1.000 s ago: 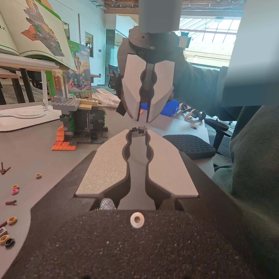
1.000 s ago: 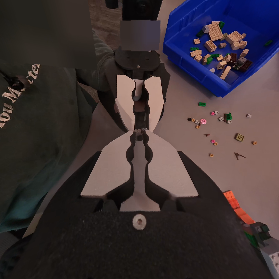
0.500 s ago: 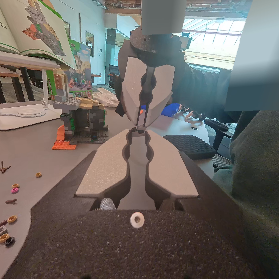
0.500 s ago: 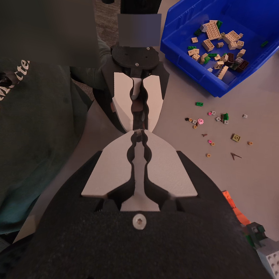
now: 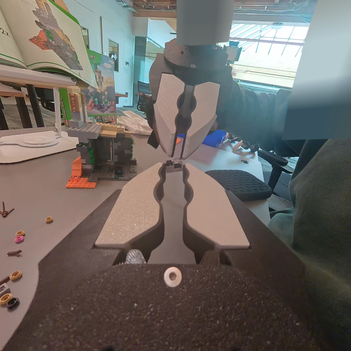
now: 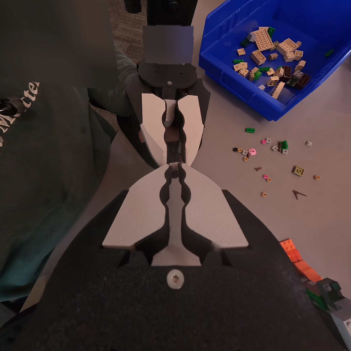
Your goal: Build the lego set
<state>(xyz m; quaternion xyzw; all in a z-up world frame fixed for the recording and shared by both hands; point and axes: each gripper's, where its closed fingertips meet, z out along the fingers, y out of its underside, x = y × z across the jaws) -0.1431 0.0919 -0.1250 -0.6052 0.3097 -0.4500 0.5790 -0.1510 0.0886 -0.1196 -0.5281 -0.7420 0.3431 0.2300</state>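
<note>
Left gripper (image 5: 174, 165), left wrist view: jaws nearly closed, pinching a small grey lego piece (image 5: 173, 167) at the very tips, held in the air above the table (image 5: 38, 190); right gripper (image 5: 177, 156) comes in from directly ahead and slightly above, tip to tip, its narrow gap touching the top of the same piece. Part-built lego model (image 5: 103, 152) stands well apart to the left, below the open instruction booklet (image 5: 47, 38). Right wrist view: right gripper (image 6: 174, 167) jaws almost closed; a small dark part shows between the tips, but whether it is gripped cannot be told. Left gripper (image 6: 174, 162) points straight back, so both long axes lie on one line. Blue bin (image 6: 247, 98) of bricks lies well apart, upper right. Judgement: the next press must run along that shared axis
</note>
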